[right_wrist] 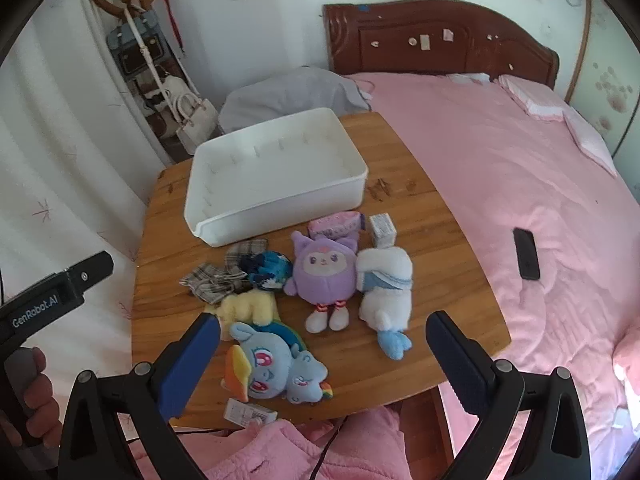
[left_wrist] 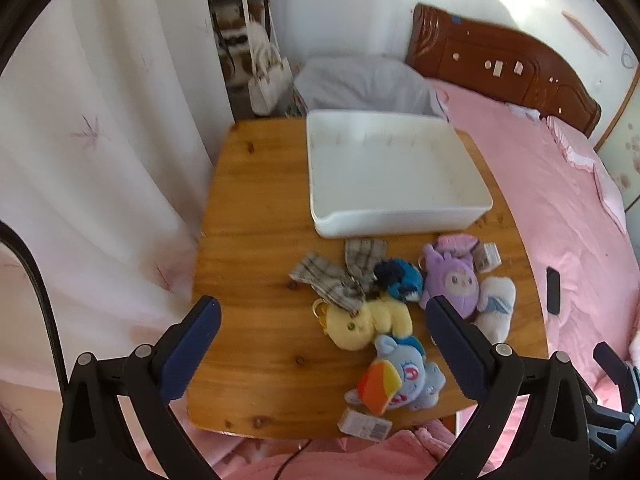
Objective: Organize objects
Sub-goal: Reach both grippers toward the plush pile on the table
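A white empty bin sits at the back of a wooden table. In front of it lie a blue pony plush, a yellow plush, a purple plush, a white plush, a dark blue plush and plaid cloth. My left gripper is open above the table's front. My right gripper is open above the pony.
A small box lies by the purple plush; a tag box is at the front edge. A pink bed with a black phone is right. White curtain hangs left.
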Available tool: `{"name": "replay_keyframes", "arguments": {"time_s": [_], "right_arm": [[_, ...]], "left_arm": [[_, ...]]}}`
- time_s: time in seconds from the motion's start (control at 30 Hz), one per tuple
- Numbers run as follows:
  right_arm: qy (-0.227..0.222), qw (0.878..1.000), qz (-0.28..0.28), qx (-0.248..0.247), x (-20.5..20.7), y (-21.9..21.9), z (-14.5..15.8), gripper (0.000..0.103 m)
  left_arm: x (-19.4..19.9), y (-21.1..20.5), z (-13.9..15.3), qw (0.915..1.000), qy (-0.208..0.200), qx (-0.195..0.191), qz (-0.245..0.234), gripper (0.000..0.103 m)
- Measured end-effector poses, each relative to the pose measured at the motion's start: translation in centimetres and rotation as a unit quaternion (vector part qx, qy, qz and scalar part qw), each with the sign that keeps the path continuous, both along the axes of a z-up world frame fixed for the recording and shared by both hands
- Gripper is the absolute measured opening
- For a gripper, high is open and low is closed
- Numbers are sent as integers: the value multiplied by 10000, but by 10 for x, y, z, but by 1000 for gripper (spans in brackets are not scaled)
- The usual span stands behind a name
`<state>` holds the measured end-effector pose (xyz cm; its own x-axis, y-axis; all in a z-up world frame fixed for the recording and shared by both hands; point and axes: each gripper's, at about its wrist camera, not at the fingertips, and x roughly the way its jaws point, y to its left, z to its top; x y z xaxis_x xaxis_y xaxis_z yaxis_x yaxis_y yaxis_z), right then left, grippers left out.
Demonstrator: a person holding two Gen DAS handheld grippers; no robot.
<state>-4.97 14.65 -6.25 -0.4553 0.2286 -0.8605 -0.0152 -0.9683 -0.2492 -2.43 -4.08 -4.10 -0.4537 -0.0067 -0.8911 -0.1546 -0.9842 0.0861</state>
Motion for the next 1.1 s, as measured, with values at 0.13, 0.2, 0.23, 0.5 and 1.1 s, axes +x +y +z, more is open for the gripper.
{"name": "replay_keyframes", "arguments": {"time_s": [0.13, 0.2, 0.23, 0.5, 1.1], "right_arm": [[-224, 9997, -60, -28, -1, 11, -6, 103], [-318, 9995, -60, -56, -3, 19, -7, 103], [-329, 9994, -73, -72, -4, 21, -7, 103], [-885, 9952, -114, -404, -25, 62, -16, 100], [-2234, 9684, -255, -1083, -84, 133, -84, 90]], "left_arm": [[-2, 2, -14, 9989, -404, 73, 211, 102], [-3, 5, -23, 9973, -651, 71, 317, 102], [-2, 7, -27, 9965, -747, 70, 372, 102], [-2, 22, -56, 9866, -1358, -27, 902, 102], [-11, 38, -146, 9368, -2493, -404, 2422, 102]]}}
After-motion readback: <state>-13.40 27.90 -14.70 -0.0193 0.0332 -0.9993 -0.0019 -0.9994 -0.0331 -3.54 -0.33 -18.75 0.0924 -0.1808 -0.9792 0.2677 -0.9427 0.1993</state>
